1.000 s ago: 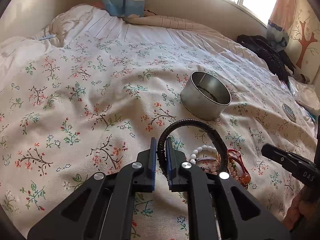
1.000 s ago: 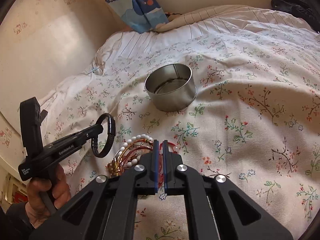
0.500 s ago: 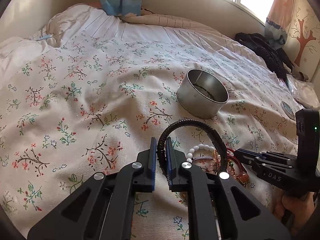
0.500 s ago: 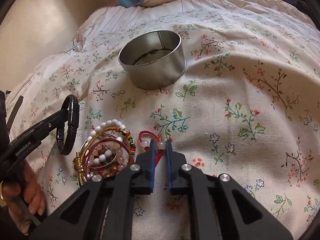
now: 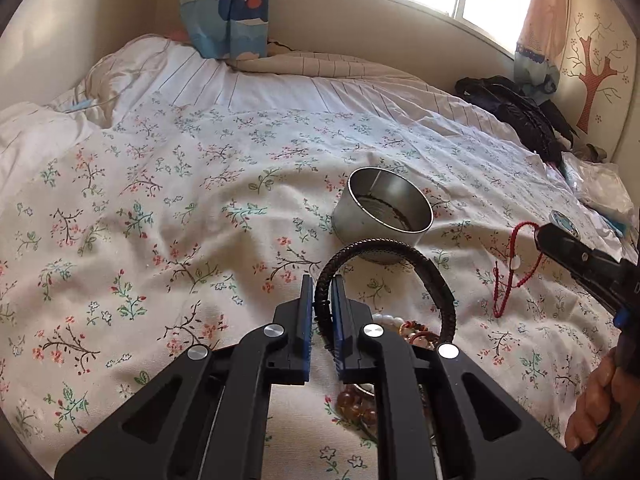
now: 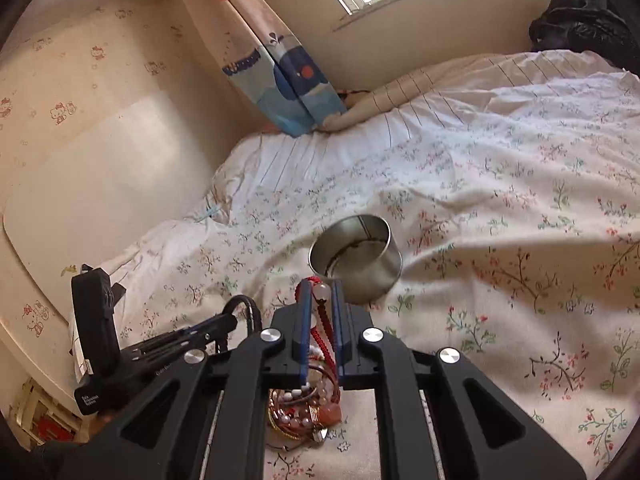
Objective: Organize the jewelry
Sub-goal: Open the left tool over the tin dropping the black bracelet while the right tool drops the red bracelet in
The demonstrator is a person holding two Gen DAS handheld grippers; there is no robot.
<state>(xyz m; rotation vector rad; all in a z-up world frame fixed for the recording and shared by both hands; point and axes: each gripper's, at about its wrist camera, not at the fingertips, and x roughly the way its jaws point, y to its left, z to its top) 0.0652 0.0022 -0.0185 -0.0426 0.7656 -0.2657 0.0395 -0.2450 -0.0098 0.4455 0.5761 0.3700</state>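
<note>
A black braided bracelet (image 5: 404, 268) stands up from my left gripper (image 5: 320, 300), which is shut on its left end. My right gripper (image 6: 319, 300) is shut on a red cord bracelet (image 6: 322, 330) with a pale bead, lifted off the bed; the left wrist view shows that red cord bracelet (image 5: 510, 276) dangling from the right gripper (image 5: 540, 234). A round metal tin (image 5: 384, 216), (image 6: 356, 258) sits on the floral bedspread just beyond both grippers. A pile of beaded bracelets (image 6: 304, 416), (image 5: 400, 332) lies under the grippers.
The floral bedspread (image 5: 160, 220) covers the bed. A black bag (image 5: 516, 112) lies at the far right by the wall. A blue curtain (image 6: 288, 80) hangs at the bed's head. A small round lid (image 5: 564, 224) and plastic bags (image 5: 600, 188) lie at the right.
My right gripper dipped to the pile, closed on the red cord bracelet and rose with it. My left gripper kept the black bracelet almost still.
</note>
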